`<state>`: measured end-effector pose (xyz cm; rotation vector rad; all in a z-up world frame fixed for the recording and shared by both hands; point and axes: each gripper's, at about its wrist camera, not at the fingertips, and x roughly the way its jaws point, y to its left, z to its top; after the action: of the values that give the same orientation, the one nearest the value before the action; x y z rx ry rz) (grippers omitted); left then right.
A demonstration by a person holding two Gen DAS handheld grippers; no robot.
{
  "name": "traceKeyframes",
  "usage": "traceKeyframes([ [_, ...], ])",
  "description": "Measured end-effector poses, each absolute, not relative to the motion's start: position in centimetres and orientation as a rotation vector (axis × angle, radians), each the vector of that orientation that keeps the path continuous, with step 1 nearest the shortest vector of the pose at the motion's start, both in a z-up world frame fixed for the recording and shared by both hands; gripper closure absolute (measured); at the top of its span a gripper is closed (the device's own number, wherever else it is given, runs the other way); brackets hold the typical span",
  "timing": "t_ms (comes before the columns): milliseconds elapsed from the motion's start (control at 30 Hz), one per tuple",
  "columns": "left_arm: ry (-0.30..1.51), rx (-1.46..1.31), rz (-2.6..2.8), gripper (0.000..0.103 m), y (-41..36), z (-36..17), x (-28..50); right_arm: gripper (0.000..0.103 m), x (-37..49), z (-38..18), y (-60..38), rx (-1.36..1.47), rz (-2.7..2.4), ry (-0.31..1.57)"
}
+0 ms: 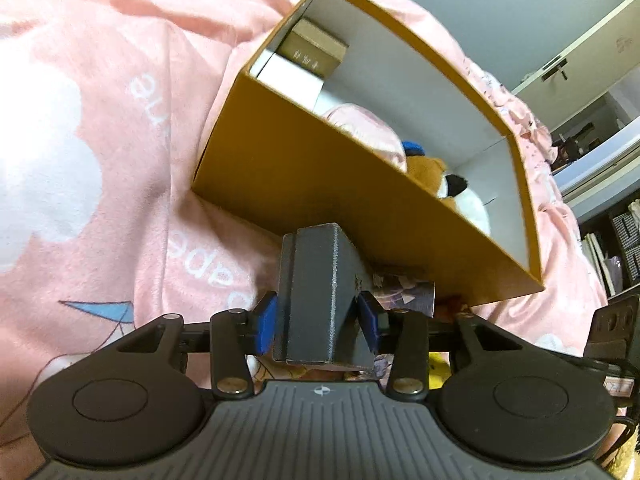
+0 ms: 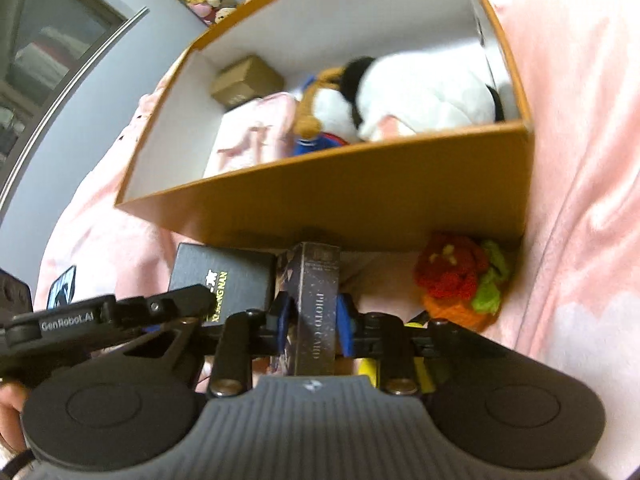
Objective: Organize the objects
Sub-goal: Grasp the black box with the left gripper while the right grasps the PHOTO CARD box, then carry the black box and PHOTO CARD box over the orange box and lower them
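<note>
Jaws of left gripper [image 1: 316, 320] clamp black box [image 1: 320, 292]; right gripper [image 2: 314, 316] clamps photo-card box [image 2: 318, 304].

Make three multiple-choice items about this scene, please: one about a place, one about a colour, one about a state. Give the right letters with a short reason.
1. Where is the knitted red and green toy?
A. inside the big box
B. on the pink blanket beside the big box's outer wall
C. in the right gripper

2. What colour is the outside of the big box?
A. mustard orange
B. blue
C. black

3. What is the state of the left gripper?
A. open and empty
B. shut on the dark grey box
C. shut on a plush toy

Answers:
1 B: the right wrist view shows it lying on the pink blanket outside the wall.
2 A: both views show orange-brown outer walls with a white inside.
3 B: its blue pads press both sides of the dark grey box. The right gripper likewise clamps the photo card box.
</note>
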<state>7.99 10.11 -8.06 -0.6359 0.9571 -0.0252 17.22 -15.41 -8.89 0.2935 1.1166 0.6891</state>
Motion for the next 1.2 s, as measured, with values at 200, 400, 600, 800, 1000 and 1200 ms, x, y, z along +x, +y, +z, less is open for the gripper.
traceKeyframes([
  [200, 0.897, -0.63, -0.055, 0.058, 9.9, -5.8, 7.2, 0.078, 15.6, -5.9, -15.8, 0.193, 0.707, 1.049],
  [400, 0.836, -0.64, -0.099, 0.058, 8.7, -3.2, 7.5, 0.079, 14.6, -2.6, -16.8, 0.14, 0.738, 0.981],
  [600, 0.749, -0.651, -0.132, 0.058, 9.0, -0.1, 6.9, 0.079, 14.5, 1.5, -16.7, 0.121, 0.763, 0.889],
  [800, 0.66, -0.628, -0.148, 0.058, 8.6, 2.4, 9.0, 0.079, 15.4, 4.6, -17.4, 0.138, 0.758, 0.791],
  [1000, 0.628, -0.627, -0.144, 0.058, 8.7, 3.0, 12.9, 0.079, 17.8, 5.9, -17.3, 0.148, 0.726, 0.735],
  [1200, 0.654, -0.661, -0.135, 0.058, 9.5, 0.9, 18.0, 0.079, 21.6, 5.5, -16.8, 0.158, 0.675, 0.732],
])
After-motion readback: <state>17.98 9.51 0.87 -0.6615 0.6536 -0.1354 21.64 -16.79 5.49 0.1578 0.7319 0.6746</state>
